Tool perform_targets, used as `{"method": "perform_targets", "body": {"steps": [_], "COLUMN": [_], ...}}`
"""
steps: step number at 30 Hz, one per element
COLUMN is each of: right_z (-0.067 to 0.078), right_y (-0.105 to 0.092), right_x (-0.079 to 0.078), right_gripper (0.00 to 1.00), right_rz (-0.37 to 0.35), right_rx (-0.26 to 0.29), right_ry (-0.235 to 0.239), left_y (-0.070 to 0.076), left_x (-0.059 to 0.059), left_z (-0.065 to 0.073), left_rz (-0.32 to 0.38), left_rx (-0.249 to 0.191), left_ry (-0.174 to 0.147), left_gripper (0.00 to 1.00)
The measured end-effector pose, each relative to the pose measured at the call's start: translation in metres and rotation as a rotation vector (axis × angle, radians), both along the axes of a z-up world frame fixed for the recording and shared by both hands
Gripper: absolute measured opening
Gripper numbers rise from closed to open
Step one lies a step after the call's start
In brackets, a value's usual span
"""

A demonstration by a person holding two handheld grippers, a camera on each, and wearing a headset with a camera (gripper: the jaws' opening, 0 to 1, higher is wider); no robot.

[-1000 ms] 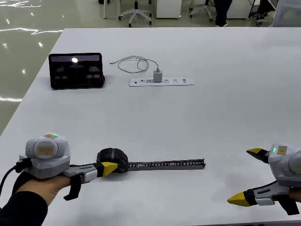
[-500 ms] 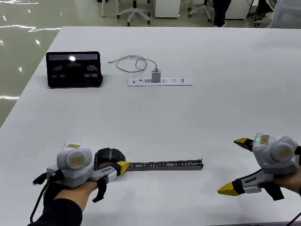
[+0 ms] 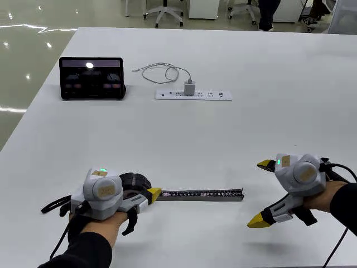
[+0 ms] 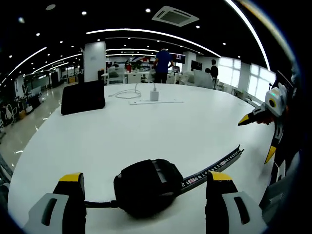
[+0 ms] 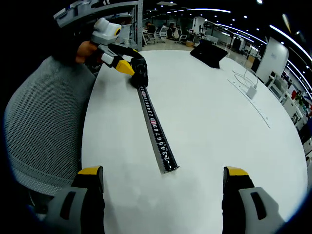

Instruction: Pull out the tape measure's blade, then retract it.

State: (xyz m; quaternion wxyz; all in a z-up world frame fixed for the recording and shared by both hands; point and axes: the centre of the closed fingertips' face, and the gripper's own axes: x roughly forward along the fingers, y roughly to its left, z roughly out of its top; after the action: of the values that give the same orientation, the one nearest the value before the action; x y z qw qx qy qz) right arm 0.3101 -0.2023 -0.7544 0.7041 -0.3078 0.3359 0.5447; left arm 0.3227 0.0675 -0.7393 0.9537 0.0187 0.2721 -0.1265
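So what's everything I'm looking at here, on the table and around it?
table: one, white, under everything.
tape measure case: one, black, near edge at left.
blade: one, dark with pale numbers, pulled out flat on the table, running right from the case.
tablet: one, black, stood up at far left.
power strip: one, white, right of the tablet.
charger: one, white, plugged into the power strip.
cable: one, pale, looped behind the charger.
office chairs: at least two, pale bases, beyond the table.
left hand-held gripper: one, white with yellow tips, open around the case.
right hand-held gripper: one, same colours, open, just off the blade's end.
hands: two, black-sleeved, one per gripper.
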Motion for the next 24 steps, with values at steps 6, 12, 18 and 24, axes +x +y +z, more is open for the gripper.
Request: {"method": "perform_targets", "body": {"steps": [6,12,18,24], "right_z": [-0.012,-0.026,-0.030,-0.036], "right_y": [0.008,0.006,0.007,0.003], "right_x": [0.007,0.012,0.010,0.009], "right_gripper": [0.86,0.67,0.31,0.24], "right_rz": [0.101,0.124,0.151,0.175], "right_rx": [-0.060,-0.100,-0.115,-0.146], "right_ry": [0.000,0.016,0.036,0.043], "left_y": [-0.008,-0.011,-0.013,-0.010], "left_x": [-0.001,-0.003,-0.002,-0.001], "left_z": [-0.002,-0.007,-0.007,-0.006], "left_rz": [-0.040,-0.046,-0.056,-0.044], "left_rx": [0.002,-0.008,-0.010,-0.018], "left_ry": [-0.004,0.006,0.007,0.001], "left_gripper": [1.00,1.00,1.00,1.00]}}
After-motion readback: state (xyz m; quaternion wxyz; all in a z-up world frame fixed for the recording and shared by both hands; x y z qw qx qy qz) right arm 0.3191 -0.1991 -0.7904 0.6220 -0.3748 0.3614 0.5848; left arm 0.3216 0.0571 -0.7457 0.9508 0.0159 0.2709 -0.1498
